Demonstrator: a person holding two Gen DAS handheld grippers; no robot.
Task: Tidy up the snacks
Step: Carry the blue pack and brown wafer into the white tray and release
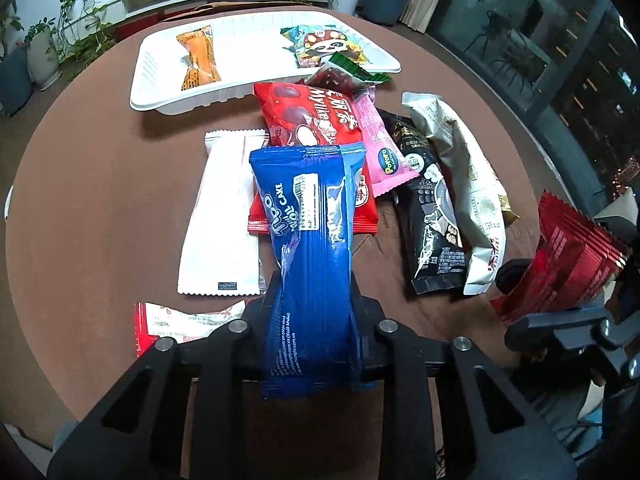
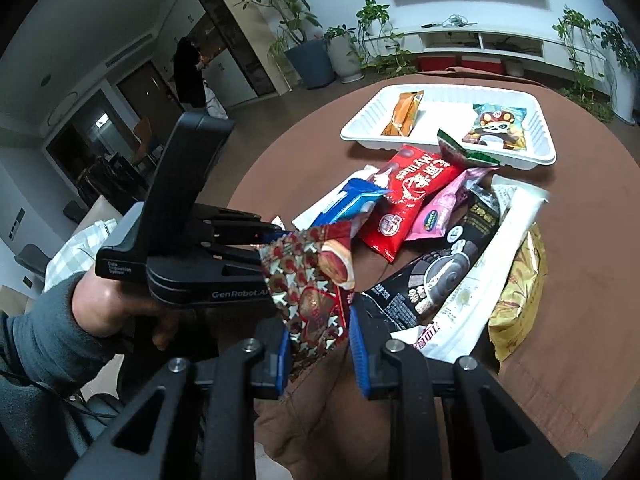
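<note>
Blue cake packet [image 1: 316, 264] clamped in downward-tilted left tongs [image 1: 316, 320]; right tongs [image 2: 320, 344] pinch red wrapper [image 2: 316, 292].

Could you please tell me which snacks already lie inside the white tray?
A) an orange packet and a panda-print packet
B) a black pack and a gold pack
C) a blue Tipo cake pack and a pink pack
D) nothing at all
A: in the white tray lie only the orange packet and the panda-print packet; the right wrist view shows the same two.
</note>
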